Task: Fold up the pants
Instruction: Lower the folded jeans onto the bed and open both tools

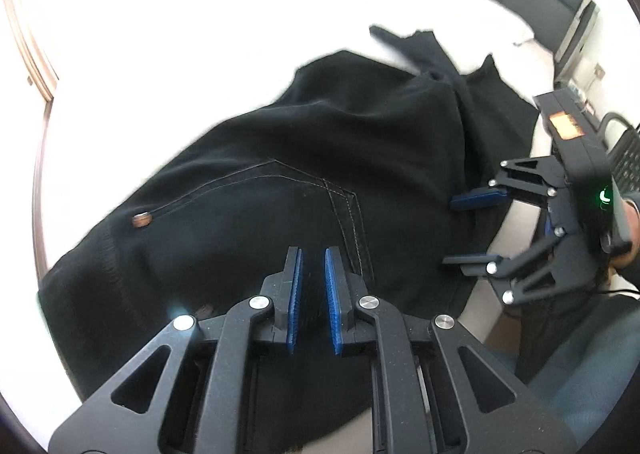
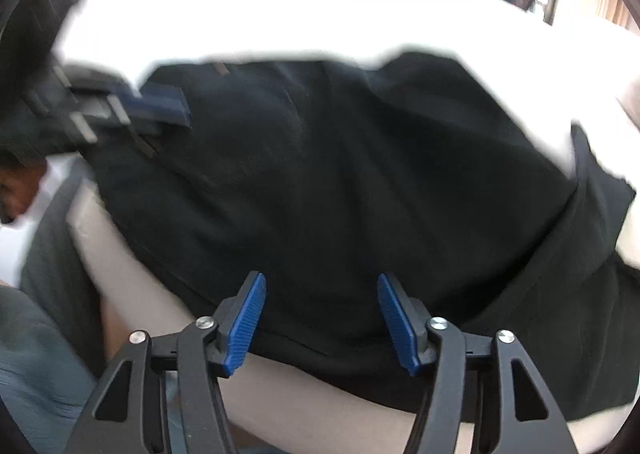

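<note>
Item: 1 pair of black pants, lying bunched on the white bed, waist end nearest you.
Handling: judged soft and limp with some denim weight; it should sag and drag, not slide.
Hold points: take the stitched seams or the waistband, where the cloth is thickest.
Left gripper: clenched narrow over the seat, dark cloth seemingly between its pads.
Right gripper: released, jaws wide, nothing pinched, hovering over the near edge.
</note>
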{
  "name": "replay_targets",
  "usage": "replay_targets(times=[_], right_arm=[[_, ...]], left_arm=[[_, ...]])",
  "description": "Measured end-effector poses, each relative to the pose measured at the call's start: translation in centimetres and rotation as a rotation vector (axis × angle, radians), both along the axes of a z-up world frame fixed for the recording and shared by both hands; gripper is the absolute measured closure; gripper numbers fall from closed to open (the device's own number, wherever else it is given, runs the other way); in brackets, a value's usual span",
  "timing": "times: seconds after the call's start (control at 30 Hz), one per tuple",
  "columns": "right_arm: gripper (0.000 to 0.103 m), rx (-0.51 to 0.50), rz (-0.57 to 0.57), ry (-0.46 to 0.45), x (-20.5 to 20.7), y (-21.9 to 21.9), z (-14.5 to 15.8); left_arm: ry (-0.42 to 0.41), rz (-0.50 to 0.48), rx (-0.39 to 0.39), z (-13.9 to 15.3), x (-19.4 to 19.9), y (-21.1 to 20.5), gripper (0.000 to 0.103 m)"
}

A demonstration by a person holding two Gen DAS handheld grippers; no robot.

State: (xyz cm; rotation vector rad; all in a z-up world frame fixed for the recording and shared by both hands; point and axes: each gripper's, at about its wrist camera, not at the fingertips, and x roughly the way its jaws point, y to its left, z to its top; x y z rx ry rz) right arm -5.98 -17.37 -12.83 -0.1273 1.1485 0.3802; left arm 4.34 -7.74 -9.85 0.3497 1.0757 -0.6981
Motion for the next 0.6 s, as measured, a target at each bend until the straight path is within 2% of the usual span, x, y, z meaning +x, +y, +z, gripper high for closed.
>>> replay_targets(times=[0.03,0.1,0.17,0.2,0.27,0.37,0.43,0.53,0.6], right_arm=[[0.039,0.007,-0.003,-0.013,-0.2,-0.2,-0.4],[0.040,0.031,-0.009,-0.016,-0.3,-0.5,0.4],[0.040,0.091,-0.049,-0.017,0.0,-2.2,2.2],[0.040,0.125,-0.102,-0.052,0.4,-4.2,3.8],[0.039,0.161,-0.211,-0.093,1.6,-8.3,5.9],[0.039,0.170,-0.377,-0.088,4.5,-14.1,6.9],[0.039,0.127,-0.459,-0.093,5.8,-17.2,7.4],[0.040,0.158,-0.475,-0.111,7.0,-17.8,8.0],[0.039,0.160,-0.468,-0.108,7.6,-18.0,7.7]], left_arm=[[0.023,-0.009,0.036,-1.1,0.2,-0.8,0.092],[-0.002,-0.012,0.093,-2.0,0.2,-1.8,0.092],[0.021,-0.045,0.023,-1.0,0.1,-2.7,0.092],[0.014,-0.057,-0.001,-0.2,0.3,-3.2,0.092],[-0.015,-0.076,-0.017,0.8,1.3,-4.9,0.092],[-0.002,-0.068,-0.067,1.6,4.2,-6.9,0.092],[0.018,-0.075,-0.133,2.6,6.1,-8.5,0.092],[0.067,-0.135,-0.238,4.0,7.8,-10.6,0.092],[0.103,-0.167,-0.227,3.2,8.6,-12.3,0.092]])
